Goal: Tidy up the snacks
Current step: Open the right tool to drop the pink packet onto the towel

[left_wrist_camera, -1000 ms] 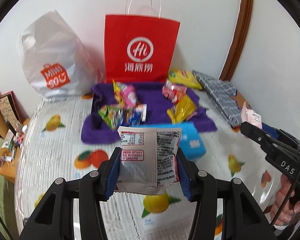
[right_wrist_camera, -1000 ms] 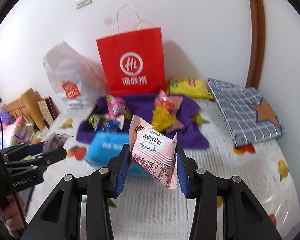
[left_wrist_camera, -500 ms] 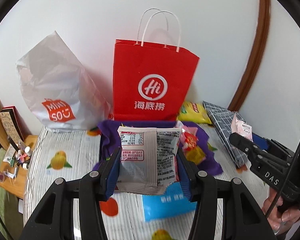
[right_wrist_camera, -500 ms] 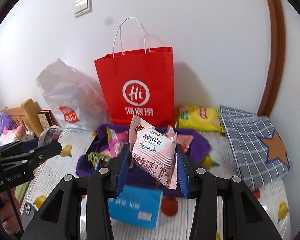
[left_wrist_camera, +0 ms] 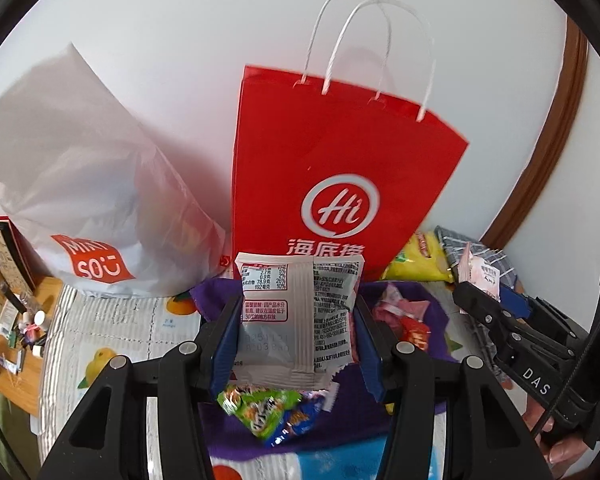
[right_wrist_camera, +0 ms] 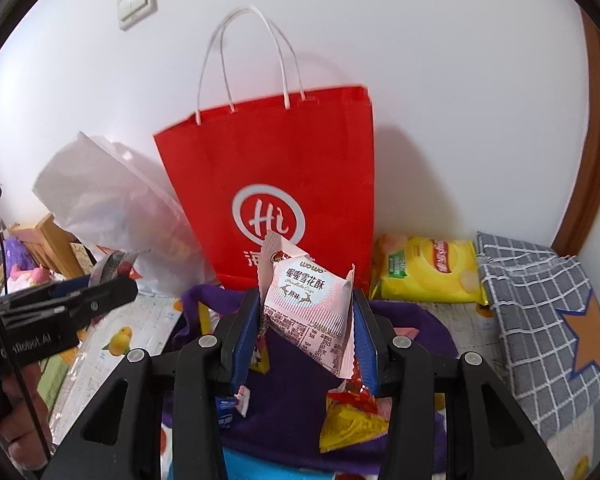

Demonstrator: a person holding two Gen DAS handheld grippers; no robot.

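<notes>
My left gripper (left_wrist_camera: 296,336) is shut on a grey-white snack packet (left_wrist_camera: 298,312), its printed back facing the camera. My right gripper (right_wrist_camera: 306,330) is shut on a pink-white snack packet (right_wrist_camera: 306,304), held tilted. Both hang above a purple cloth (right_wrist_camera: 296,368) strewn with small snacks: a green wrapper (left_wrist_camera: 260,408), red-pink wrappers (left_wrist_camera: 404,312), a yellow-red pouch (right_wrist_camera: 348,420). Right behind stands a red paper bag (left_wrist_camera: 332,184) with white handles, also seen as the red bag (right_wrist_camera: 284,184). The right gripper (left_wrist_camera: 496,316) shows at the left wrist view's right edge, the left gripper (right_wrist_camera: 72,300) at the other's left.
A white plastic bag (left_wrist_camera: 72,184) leans on the wall left of the red bag. A yellow chip bag (right_wrist_camera: 428,272) and a grey checked cloth (right_wrist_camera: 540,320) with an orange star lie to the right. A blue pack (left_wrist_camera: 340,460) sits near. A cluttered wooden shelf (left_wrist_camera: 12,320) borders the left.
Both grippers have moved forward toward the red bag, each keeping its packet. The bag now looms large, and the purple cloth with snacks has slid beneath the fingers.
</notes>
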